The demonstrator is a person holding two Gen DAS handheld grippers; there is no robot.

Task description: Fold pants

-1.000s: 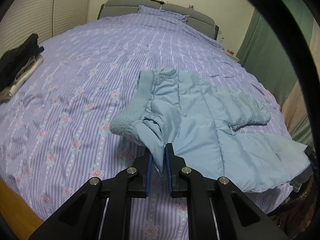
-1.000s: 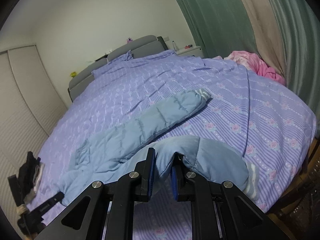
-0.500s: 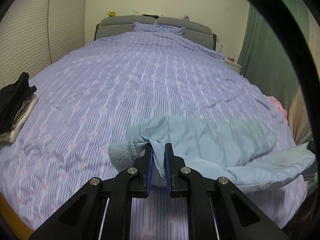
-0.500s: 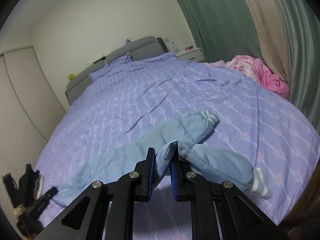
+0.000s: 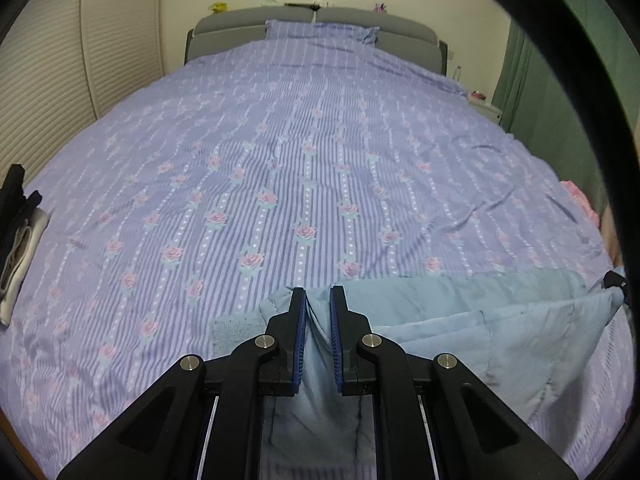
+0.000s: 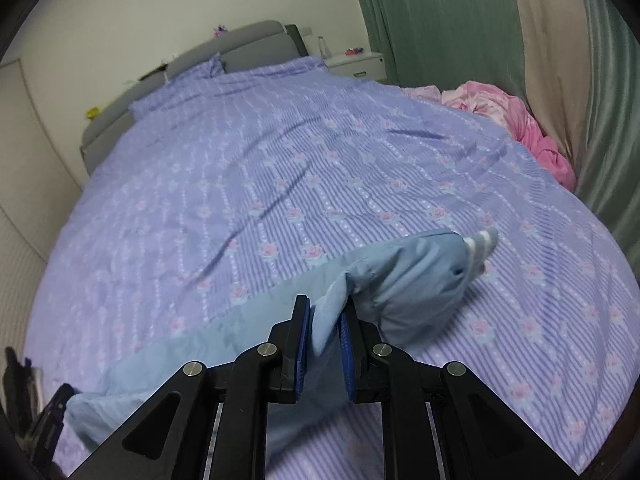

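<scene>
The light blue padded pants [image 5: 500, 320] stretch across the near edge of the bed, held up between both grippers. My left gripper [image 5: 318, 296] is shut on the fabric near a ribbed cuff [image 5: 234, 330]. My right gripper [image 6: 325, 309] is shut on a fold of the pants [image 6: 404, 276], beside a leg end with a striped ribbed cuff [image 6: 482, 244]. The cloth hangs below both grippers, partly hidden by the fingers.
The bed [image 5: 304, 152] has a purple striped floral cover and a grey headboard [image 5: 320, 20]. Folded dark and white clothes [image 5: 16, 232] lie at the left edge. A pink garment [image 6: 516, 120] lies by the green curtain [image 6: 440, 20]. A nightstand [image 6: 360, 62] stands beside the headboard.
Both grippers have pulled the pants back toward the bed's near edge and stretched them out sideways. The pants lay bunched mid-bed before; now only a strip shows.
</scene>
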